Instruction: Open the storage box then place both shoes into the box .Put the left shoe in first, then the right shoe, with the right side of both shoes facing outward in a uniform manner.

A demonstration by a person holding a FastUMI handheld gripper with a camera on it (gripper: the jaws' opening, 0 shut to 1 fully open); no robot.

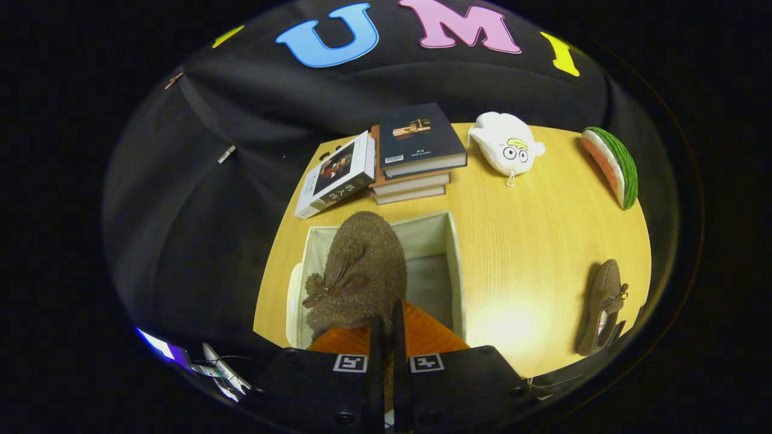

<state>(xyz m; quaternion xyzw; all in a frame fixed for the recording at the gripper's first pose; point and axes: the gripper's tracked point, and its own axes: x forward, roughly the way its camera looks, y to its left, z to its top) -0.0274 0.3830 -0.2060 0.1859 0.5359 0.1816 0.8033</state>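
My gripper (386,322) is shut on the back edge of a fuzzy brown shoe (356,271) with a bow, its toe pointing away from me. The shoe hangs over the open white storage box (456,265), towards the box's left side. The box's lid is hard to make out; a pale edge (294,301) shows along its left wall. A second brown shoe (603,304) of the same kind lies on its side on the wooden table (543,241), well to the right of the box and the fingers.
Beyond the box sits a stack of books (413,154), with another book (338,175) leaning at its left. A white plush toy (506,144) and a watermelon-slice cushion (612,166) lie at the table's far right.
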